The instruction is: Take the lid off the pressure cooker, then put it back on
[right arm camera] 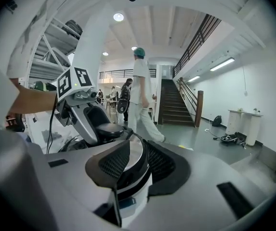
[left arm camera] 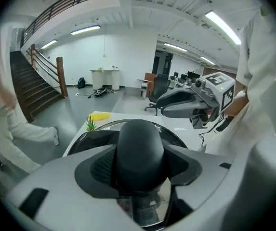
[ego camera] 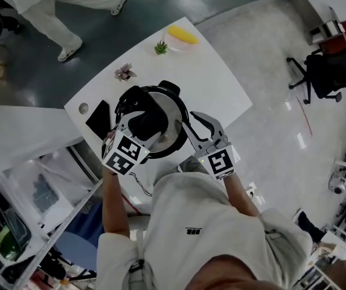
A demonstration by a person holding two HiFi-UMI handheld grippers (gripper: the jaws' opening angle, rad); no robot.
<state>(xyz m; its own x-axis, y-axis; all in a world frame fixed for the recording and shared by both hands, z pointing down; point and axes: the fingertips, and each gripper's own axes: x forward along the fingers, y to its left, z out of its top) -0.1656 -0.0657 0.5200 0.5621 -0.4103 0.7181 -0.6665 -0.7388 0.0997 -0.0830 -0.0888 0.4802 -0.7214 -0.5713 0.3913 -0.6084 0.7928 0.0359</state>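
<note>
The pressure cooker (ego camera: 174,110) stands on a white table (ego camera: 221,83), its shiny lid (left arm camera: 99,129) on top. My left gripper (ego camera: 141,127) comes in from the near left and is shut on the lid's black knob (left arm camera: 140,150), a pad on each side of it. The right gripper (ego camera: 195,130) sits at the cooker's right rim. In the right gripper view its pads close round the cooker's black side handle (right arm camera: 128,170) under the lid's edge. The same view shows the left gripper (right arm camera: 93,121) on the knob (right arm camera: 111,128).
At the far end of the table lie a yellow object on a plate (ego camera: 183,35), a small green plant (ego camera: 160,47) and a dried flower (ego camera: 124,72). A black flat device (ego camera: 98,118) lies left of the cooker. A person (ego camera: 58,17) walks beyond the table. An office chair (ego camera: 326,71) stands at the right.
</note>
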